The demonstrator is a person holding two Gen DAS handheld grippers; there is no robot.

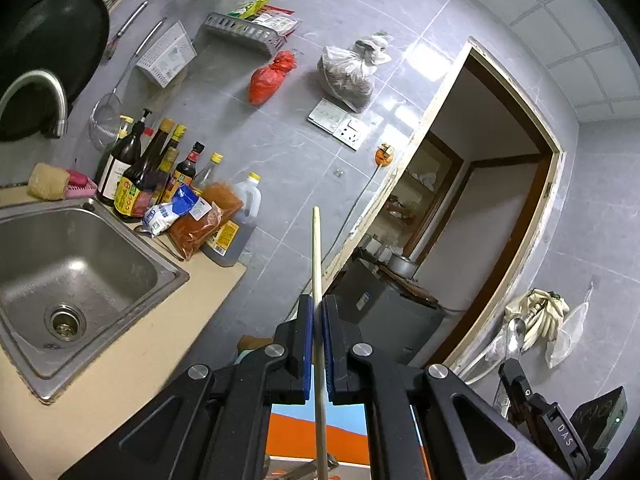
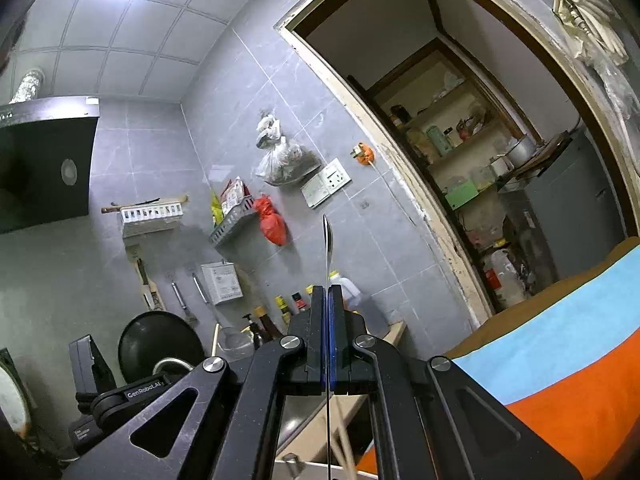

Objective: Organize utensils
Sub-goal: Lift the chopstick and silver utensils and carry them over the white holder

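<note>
Left gripper (image 1: 316,312) clamps a chopstick (image 1: 316,248); right gripper (image 2: 328,300), clamping a spoon (image 2: 328,240), faces "GenRobot.AI" lettering (image 2: 144,394) near left.

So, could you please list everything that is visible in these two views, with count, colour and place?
steel sink: one, silver, set in the beige counter
sauce bottles: several, dark, behind the sink
red plastic bag: one, hanging on the grey tiled wall
grey wall basket: one, holding packets
black wok: one, hanging near the tap
wall sockets: two plates, white, beside the doorway
wooden chopstick: one, pale, held in the left gripper
thin metal utensil: one, silver, seen edge-on, held in the right gripper
</note>
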